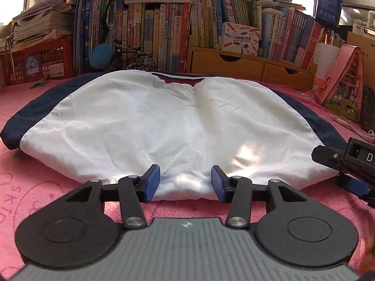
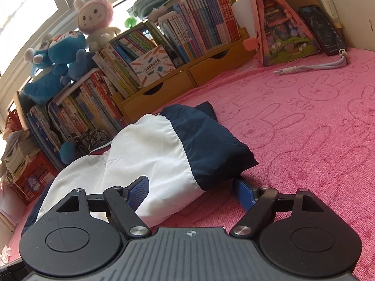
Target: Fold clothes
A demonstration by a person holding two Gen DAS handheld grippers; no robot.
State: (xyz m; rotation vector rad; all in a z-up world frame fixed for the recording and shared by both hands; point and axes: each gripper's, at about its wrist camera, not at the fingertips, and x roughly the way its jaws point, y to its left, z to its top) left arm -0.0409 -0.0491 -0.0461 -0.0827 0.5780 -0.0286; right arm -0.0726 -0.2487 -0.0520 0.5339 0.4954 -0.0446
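A white and navy jacket (image 1: 150, 121) lies folded into a wide bundle on the pink rabbit-print cloth (image 1: 35, 164). My left gripper (image 1: 185, 183) is open at the bundle's near edge, and a bulge of white fabric sits between its blue pads (image 1: 152, 182). In the right wrist view the same jacket (image 2: 164, 152) shows its navy end. My right gripper (image 2: 191, 192) is open around the near right corner, one pad (image 2: 138, 192) over the white cloth and the other low beside the navy part. The right gripper (image 1: 346, 161) also shows at the right edge of the left wrist view.
Rows of books (image 1: 164, 35) and a wooden drawer unit (image 1: 246, 65) line the back. A red crate (image 1: 35, 63) stands at far left. A pink triangular toy house (image 2: 286, 32), a phone (image 2: 323, 30) and a cord (image 2: 311, 68) sit at back right. Plush toys (image 2: 70, 46) top the books.
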